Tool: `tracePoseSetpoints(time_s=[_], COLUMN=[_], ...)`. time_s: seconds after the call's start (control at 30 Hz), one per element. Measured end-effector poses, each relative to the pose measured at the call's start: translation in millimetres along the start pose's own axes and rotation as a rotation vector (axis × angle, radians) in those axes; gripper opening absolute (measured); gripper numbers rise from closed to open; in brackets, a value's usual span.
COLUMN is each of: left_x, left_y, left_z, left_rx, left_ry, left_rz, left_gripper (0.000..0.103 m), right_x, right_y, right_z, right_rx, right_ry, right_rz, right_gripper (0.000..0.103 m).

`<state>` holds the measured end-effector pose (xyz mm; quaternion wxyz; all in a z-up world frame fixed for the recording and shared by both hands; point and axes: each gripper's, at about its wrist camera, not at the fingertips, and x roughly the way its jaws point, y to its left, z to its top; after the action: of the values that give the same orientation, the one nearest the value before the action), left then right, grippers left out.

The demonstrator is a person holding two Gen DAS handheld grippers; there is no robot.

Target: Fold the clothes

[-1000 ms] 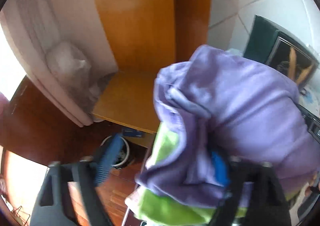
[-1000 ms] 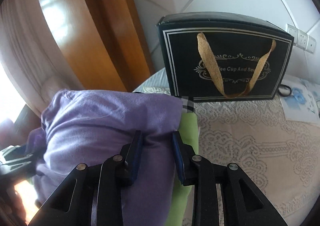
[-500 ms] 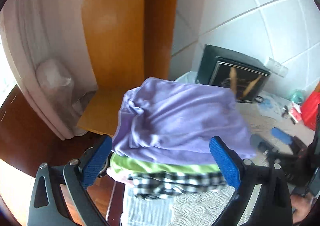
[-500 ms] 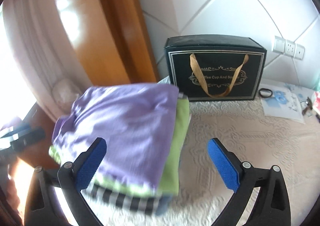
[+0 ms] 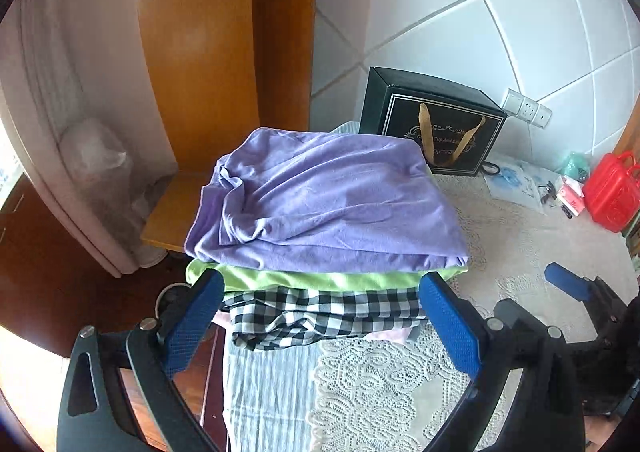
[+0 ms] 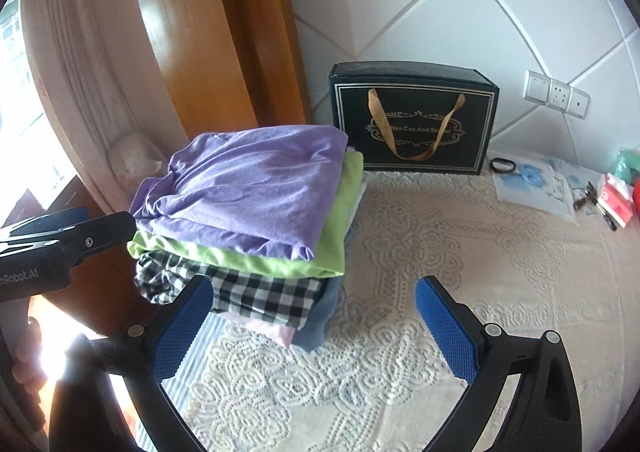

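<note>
Where the lace tablecloth (image 6: 420, 252) meets the table's near left corner, a stack of folded clothes sits, topped by a purple shirt (image 5: 320, 204) that lies a little rumpled along its left side. Under it comes a green garment (image 5: 304, 279), then a black-and-white checked one (image 5: 320, 312), with a pale pink layer and something dark blue at the bottom, seen best from the right wrist. The left gripper (image 5: 320, 326) is spread wide, its blue pads (image 5: 450, 326) standing at either side of the stack's near edge, holding nothing. The right gripper (image 6: 314, 328) is likewise spread wide and empty, just in front of the stack's right corner. Behind the stack a black gift bag (image 6: 414, 120) with gold ribbon handles stands against the white tiled wall. Farther right lie papers (image 6: 536, 184) and a red container (image 5: 610, 192). A wooden panel (image 5: 224, 36) and a pale curtain (image 5: 72, 64) rise to the left.
</note>
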<state>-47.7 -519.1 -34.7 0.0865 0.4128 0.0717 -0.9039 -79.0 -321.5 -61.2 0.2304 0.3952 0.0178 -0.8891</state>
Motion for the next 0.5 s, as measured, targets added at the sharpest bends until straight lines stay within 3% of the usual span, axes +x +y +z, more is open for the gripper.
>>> tracePoseSetpoints(time_s=[0.5], left_x=[-7.1], left_y=[-3.5], left_z=[-14.3], left_rx=[0.041], left_ry=[0.010], left_rz=[0.007], left_gripper=[0.099], right_x=[-16.5], right_y=[1.9], right_z=[-6.1], right_rx=[0.007], right_ry=[0.002], right_rz=[-0.018], right_gripper=[0.103])
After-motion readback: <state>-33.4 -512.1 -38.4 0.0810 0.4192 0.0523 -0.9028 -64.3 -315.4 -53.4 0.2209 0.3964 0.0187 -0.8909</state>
